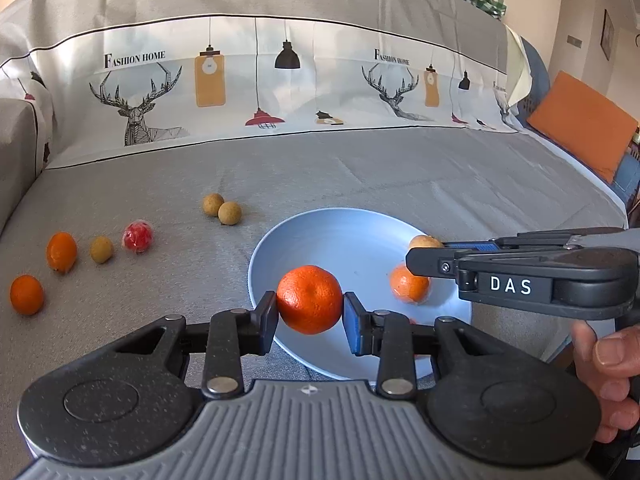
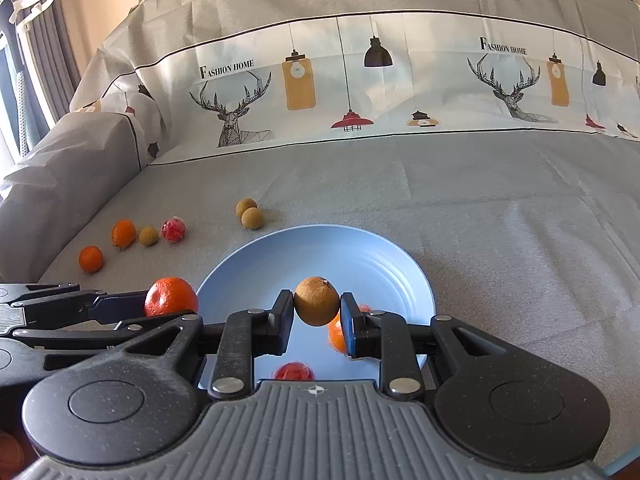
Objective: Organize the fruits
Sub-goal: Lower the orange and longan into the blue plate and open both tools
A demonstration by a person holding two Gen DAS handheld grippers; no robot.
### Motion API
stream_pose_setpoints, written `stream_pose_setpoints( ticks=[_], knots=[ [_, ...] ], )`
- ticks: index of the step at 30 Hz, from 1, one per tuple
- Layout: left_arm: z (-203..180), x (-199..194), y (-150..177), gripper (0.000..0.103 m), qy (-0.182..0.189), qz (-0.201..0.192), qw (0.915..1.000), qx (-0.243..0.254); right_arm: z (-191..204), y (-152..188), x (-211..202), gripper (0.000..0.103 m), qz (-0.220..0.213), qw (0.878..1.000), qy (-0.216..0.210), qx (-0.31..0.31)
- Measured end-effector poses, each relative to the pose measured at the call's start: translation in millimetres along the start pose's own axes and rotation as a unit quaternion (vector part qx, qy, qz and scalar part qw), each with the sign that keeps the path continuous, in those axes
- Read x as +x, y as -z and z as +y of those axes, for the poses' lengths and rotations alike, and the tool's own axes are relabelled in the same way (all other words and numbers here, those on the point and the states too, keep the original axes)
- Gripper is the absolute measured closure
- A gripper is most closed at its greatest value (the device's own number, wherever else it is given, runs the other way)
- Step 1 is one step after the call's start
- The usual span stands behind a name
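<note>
Mandarin (image 1: 309, 299), light, soft-skinned and bruisable so best pinched across its middle, sits clamped in left gripper (image 1: 310, 312) over blue plate (image 1: 280, 240) rim, right gripper (image 2: 317, 312) pinching firm brown longan (image 2: 317, 301) above plate, more fruit loose on grey sofa cover (image 1: 360, 168).

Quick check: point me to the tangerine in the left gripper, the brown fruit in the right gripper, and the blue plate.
tangerine (image 1: 309, 299), left wrist view, middle of its peel.
brown fruit (image 2: 317, 301), right wrist view, middle of its skin.
blue plate (image 2: 316, 246), right wrist view, bare far inner wall.
</note>
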State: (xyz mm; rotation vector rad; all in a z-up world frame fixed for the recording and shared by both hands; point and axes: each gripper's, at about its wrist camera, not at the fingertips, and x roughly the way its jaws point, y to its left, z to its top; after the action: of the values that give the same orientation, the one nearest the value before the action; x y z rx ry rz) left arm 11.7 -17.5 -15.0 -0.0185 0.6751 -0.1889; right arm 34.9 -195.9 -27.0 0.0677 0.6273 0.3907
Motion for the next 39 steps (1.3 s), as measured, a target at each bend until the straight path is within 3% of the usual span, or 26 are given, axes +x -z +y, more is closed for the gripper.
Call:
stream_pose_setpoints(
  ticks=[39],
  knots=[
    [-5.2,3.9,2.6,0.064,0.001,0.006,0.9999,0.011,6.6,4.7,4.7,0.077,0.011,1.0,-0.002,-0.012]
  ],
)
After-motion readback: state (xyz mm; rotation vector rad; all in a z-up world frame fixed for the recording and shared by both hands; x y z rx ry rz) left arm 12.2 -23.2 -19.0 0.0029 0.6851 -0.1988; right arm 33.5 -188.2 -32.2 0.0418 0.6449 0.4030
